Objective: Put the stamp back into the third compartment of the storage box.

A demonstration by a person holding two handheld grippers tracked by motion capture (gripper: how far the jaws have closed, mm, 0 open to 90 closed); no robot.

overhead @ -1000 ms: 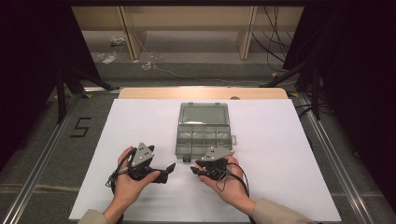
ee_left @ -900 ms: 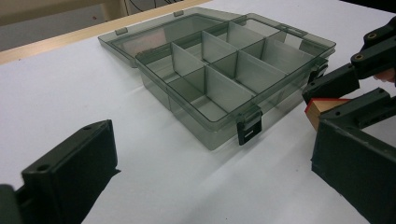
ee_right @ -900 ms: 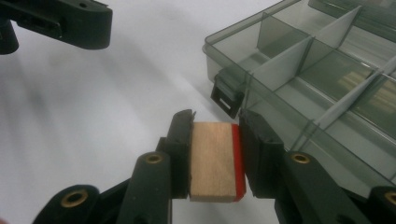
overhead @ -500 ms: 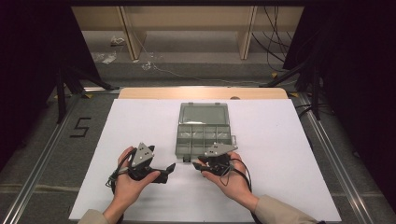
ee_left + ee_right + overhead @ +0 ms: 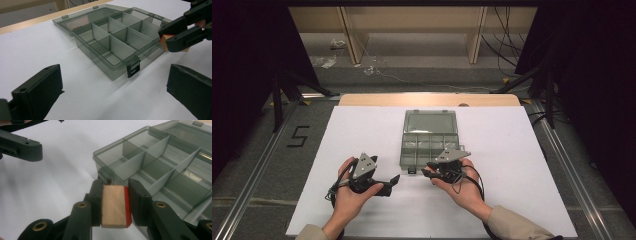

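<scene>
Gripping wood block (image 5: 113, 206), organizer box (image 5: 160, 170) just ahead.

We counted one open compartment box (image 5: 430, 138) with eight compartments and one black latch (image 5: 132, 71). We also saw one wooden block (image 5: 113, 206) with a red side, two grippers, and two hands.

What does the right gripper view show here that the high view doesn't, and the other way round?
Right gripper view: the right gripper is shut on a wooden block with one red face, beside the box's near wall. High view: the whole white table, both hands, the box's lid lying open and flat, the floor beyond. Both: the grey divided box, its compartments looking empty, and the left gripper close by.
</scene>
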